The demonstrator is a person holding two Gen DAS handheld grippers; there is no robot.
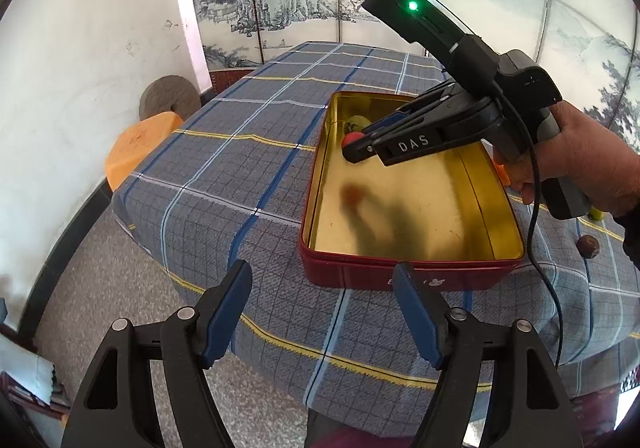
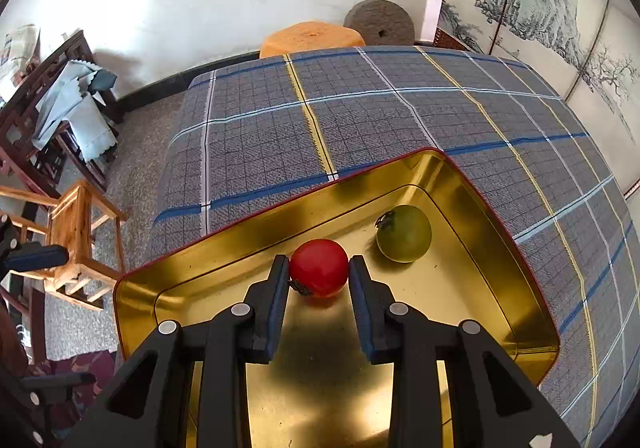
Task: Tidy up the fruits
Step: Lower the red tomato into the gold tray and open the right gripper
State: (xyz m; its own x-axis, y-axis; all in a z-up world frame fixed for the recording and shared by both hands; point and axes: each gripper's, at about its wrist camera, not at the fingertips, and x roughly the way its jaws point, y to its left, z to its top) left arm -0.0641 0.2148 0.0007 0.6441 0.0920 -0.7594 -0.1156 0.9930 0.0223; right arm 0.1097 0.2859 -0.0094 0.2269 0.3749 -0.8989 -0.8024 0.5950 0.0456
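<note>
Your right gripper (image 2: 319, 268) is pinching a red tomato (image 2: 319, 268) between its two blue pads, low over the gold floor of the open tin (image 2: 532, 312); whether the tomato touches the floor, you cannot tell. In the right wrist view the tomato sits at centre frame, its dark stem end turned toward the left pad. Just beside it, to the upper right and apart from it, a green tomato (image 2: 404, 234) lies in the tin's far corner.

From the left wrist view, your right hand (image 1: 588, 163) reaches in from the right edge of the frame, and the tomato shows as a red spot at the gripper's tip inside the tin.

Your left gripper (image 1: 322, 280) is spread with nothing between its pads, at the bottom of the frame near the tin's red front wall.

On the plaid tablecloth (image 1: 224, 175) at the right edge lies a small brown fruit (image 1: 588, 246), outside the tin.
</note>
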